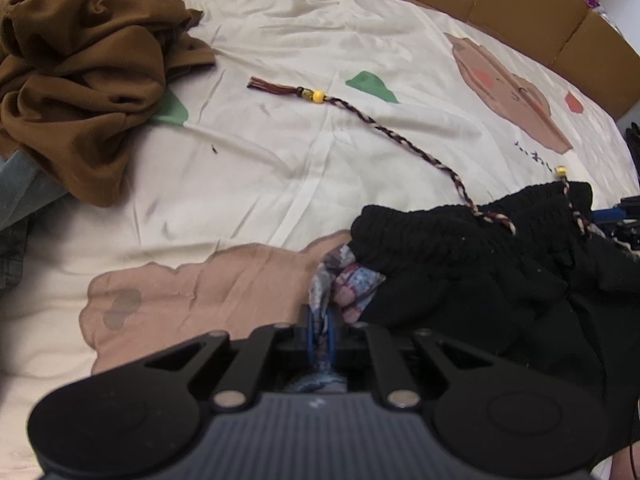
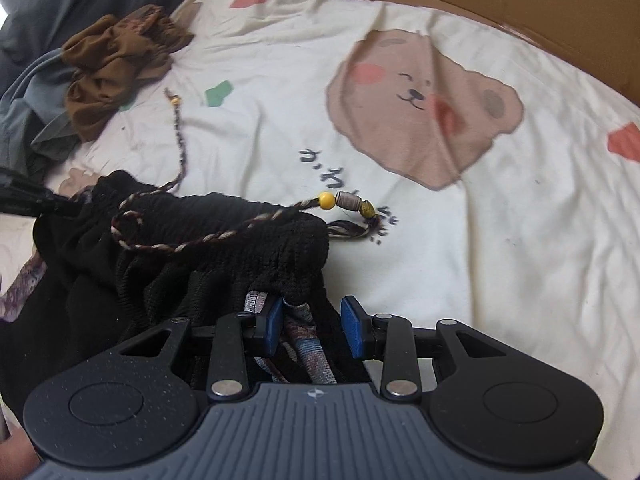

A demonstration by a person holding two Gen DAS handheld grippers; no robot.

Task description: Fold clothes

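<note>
A black garment [image 1: 500, 264] with an elastic waistband, patterned lining and a braided drawstring [image 1: 400, 140] with beads lies on the bed sheet [image 1: 280, 184]. My left gripper [image 1: 320, 332] is shut on the patterned fabric edge [image 1: 344, 280] at the garment's left corner. In the right wrist view the same garment [image 2: 180, 248] fills the lower left, its drawstring [image 2: 208, 236] looped across the waistband. My right gripper [image 2: 314, 326] is open, its blue pads [image 2: 354, 328] apart, with patterned fabric [image 2: 308, 352] lying between them.
A crumpled brown garment [image 1: 80, 80] lies at the far left, also in the right wrist view [image 2: 116, 64]. Grey clothes [image 2: 36, 112] lie beside it. A cardboard wall [image 1: 520, 4] borders the bed's far side. The bear-print sheet [image 2: 520, 240] stretches to the right.
</note>
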